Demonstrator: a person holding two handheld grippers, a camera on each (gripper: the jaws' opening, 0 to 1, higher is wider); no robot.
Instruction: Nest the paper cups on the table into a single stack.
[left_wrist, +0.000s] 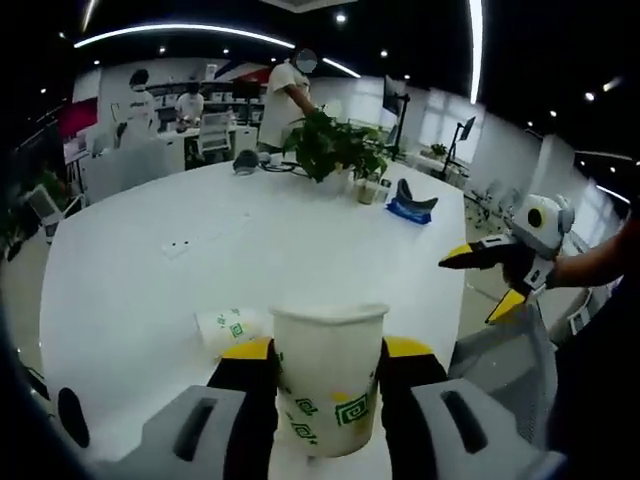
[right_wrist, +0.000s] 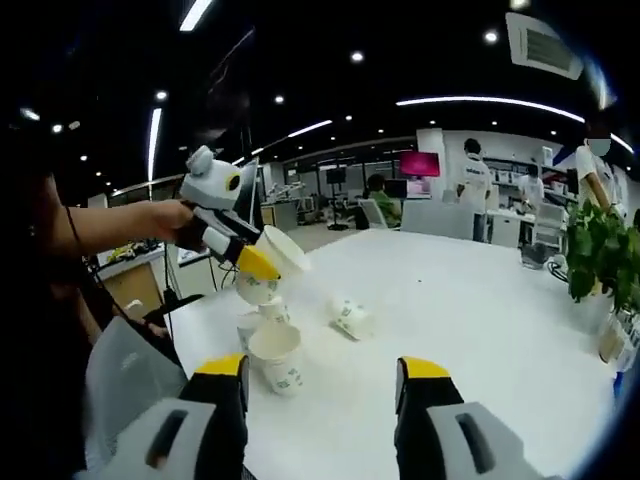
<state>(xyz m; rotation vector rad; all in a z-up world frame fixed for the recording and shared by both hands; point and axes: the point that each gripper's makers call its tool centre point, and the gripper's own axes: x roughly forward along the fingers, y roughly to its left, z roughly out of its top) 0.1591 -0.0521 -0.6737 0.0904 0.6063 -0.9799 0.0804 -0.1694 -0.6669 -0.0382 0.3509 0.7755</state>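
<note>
We pinch a paper cup (left_wrist: 328, 375) upright in the left tongs (left_wrist: 328, 362), lifted so it can drop into the standing cups (right_wrist: 275, 355) on the tabletop (right_wrist: 470, 330); our right tongs (right_wrist: 322, 375) wait spread, empty. Another cup (right_wrist: 350, 316) lies tipped nearby.

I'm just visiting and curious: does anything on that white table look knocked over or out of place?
Yes. One paper cup lies tipped on its side on the table, apart from the upright cups. The left gripper holds another cup tilted in the air.

Open office: monitors (left_wrist: 466, 128), desks (right_wrist: 520, 222).
</note>
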